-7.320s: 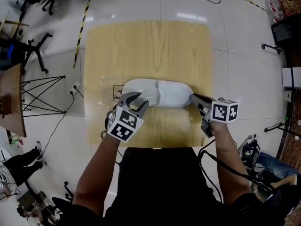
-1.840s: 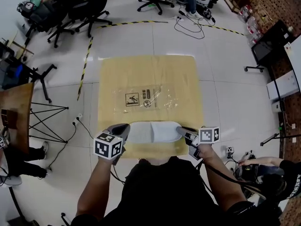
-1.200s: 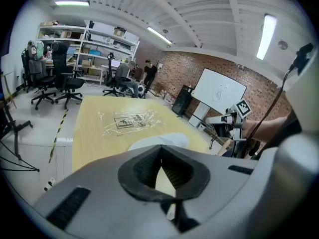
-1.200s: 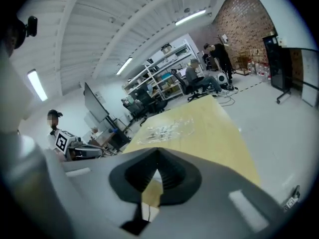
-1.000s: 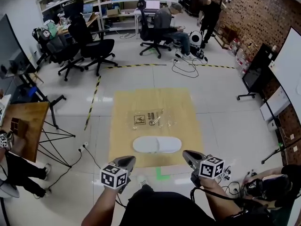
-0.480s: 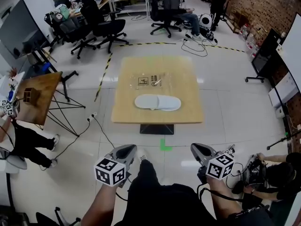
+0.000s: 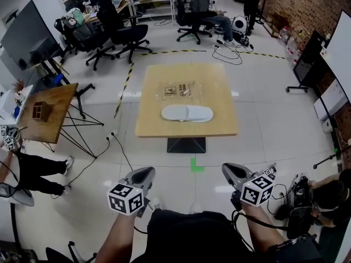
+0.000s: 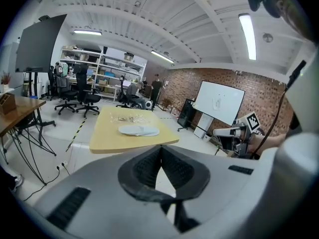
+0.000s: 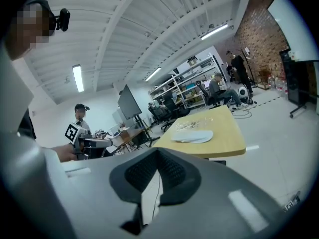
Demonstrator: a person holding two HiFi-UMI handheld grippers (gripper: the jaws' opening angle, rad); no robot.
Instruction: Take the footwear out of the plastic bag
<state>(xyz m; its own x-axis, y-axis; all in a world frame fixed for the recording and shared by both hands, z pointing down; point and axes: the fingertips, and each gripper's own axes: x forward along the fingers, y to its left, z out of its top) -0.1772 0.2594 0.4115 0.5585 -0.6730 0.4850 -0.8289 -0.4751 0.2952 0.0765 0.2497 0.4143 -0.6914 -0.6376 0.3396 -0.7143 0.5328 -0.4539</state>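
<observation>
**A:** Jaws?

**B:** Left gripper (image 8: 160,149): pads pressed together, nothing between them. Right gripper (image 9: 158,151): same, closed and empty. Both are held low in front of the person, well apart from the table (image 7: 159,127).

**A:** Footwear?

**B:** Pair of white slippers (image 7: 187,113), out of the bag. They lie flat, end to end in one line across the middle of the table, a bit toward its near edge. The clear plastic bag (image 7: 184,89) lies flat just beyond them, toward the table's far edge. Can't tell if bag and slippers touch.

**A:** So the task looks done. Handling notes for a re-grab?

**B:** Judgement only. Slippers look thin, soft and light, so a pinch at one end probably lets the rest droop. I'd take the outer ends, one gripper each, or pinch the edge of the upper. Fabric should give the pads decent friction, and they're not fragile. The bag is the awkward part: thin slick film that likely slides on the wood. Pinch it at a corner.
</observation>
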